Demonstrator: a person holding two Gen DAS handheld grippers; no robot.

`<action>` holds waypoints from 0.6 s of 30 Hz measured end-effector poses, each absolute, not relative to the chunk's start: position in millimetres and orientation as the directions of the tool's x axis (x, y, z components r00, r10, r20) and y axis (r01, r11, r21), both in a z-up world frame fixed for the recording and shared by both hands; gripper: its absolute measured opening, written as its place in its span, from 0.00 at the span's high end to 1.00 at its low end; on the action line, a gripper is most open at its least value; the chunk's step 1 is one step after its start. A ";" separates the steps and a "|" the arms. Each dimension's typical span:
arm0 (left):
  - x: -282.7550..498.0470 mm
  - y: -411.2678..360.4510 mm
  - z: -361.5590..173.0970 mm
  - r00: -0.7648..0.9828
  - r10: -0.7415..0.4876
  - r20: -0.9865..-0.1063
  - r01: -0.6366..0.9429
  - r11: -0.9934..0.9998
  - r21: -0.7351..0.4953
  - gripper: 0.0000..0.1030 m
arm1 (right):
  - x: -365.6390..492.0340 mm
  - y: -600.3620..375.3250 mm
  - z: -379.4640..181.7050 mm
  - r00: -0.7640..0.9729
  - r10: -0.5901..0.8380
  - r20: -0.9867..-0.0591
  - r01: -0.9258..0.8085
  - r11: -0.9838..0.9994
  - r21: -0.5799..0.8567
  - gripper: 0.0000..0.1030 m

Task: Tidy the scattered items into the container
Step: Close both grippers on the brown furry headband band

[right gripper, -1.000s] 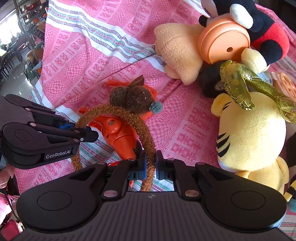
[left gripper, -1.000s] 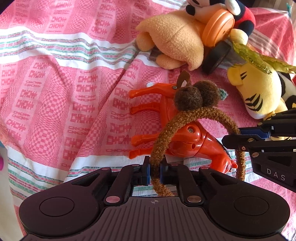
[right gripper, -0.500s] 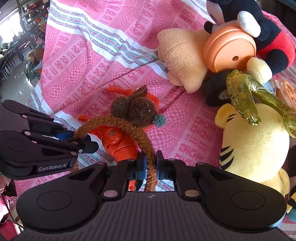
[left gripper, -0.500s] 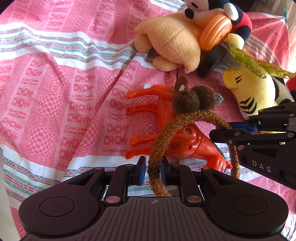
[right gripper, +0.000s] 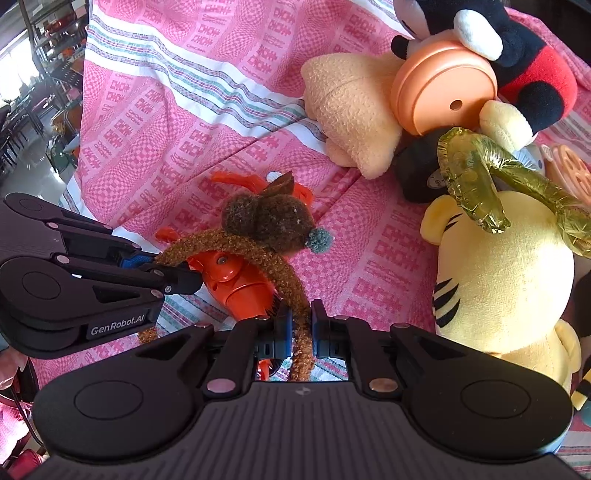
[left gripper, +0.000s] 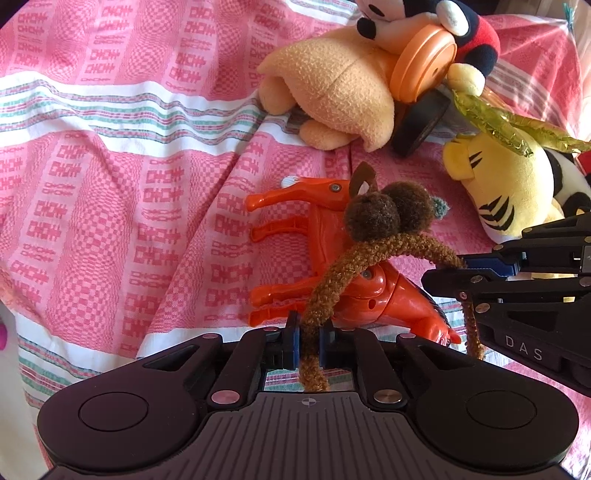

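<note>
A brown fuzzy headband (left gripper: 369, 254) with two dark pom-poms arches over an orange plastic toy horse (left gripper: 325, 229) lying on the pink cloth. My left gripper (left gripper: 309, 332) is closing tight on the band's left end, pads pressed on it. My right gripper (right gripper: 300, 321) is shut on the other end of the headband (right gripper: 266, 254). Each gripper shows in the other's view: the right gripper (left gripper: 430, 275) at the right edge, the left gripper (right gripper: 192, 280) at the left. No container is in view.
Plush toys crowd the far right: a peach plush (left gripper: 332, 85), a mouse plush (left gripper: 469, 33) with an orange disc (left gripper: 424, 62), and a yellow tiger plush (right gripper: 498, 266) under gold foil ribbon (right gripper: 476, 177). The pink checked cloth (left gripper: 110, 184) stretches left.
Half a second ago the left jaws stood apart around the band's end; now they are shut on it again. The right grip has held, and the arch sits lower over the horse.
</note>
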State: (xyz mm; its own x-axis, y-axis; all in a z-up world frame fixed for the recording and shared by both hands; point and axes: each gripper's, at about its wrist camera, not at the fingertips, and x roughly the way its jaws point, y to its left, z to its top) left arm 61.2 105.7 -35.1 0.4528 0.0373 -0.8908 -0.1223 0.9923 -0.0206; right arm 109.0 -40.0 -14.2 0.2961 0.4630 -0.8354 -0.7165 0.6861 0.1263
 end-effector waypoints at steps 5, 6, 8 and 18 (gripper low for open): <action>60.7 109.0 -37.7 0.449 0.026 -0.893 -0.125 0.992 -0.034 0.95 | 111.3 -38.3 -16.3 0.301 0.460 -0.835 -0.715 0.689 0.122 0.87; 60.4 109.5 -38.2 0.449 0.023 -0.893 -0.124 0.992 -0.037 0.95 | 111.4 -37.8 -16.6 0.302 0.460 -0.835 -0.714 0.689 0.121 0.87; 59.0 110.6 -38.4 0.447 0.016 -0.894 -0.122 0.992 -0.043 0.95 | 111.7 -36.7 -17.4 0.303 0.460 -0.835 -0.715 0.688 0.120 0.87; 55.9 112.6 -28.0 0.449 -0.019 -0.893 -0.108 0.991 -0.076 0.96 | 109.7 -35.4 -17.2 0.305 0.452 -0.838 -0.712 0.693 0.114 0.89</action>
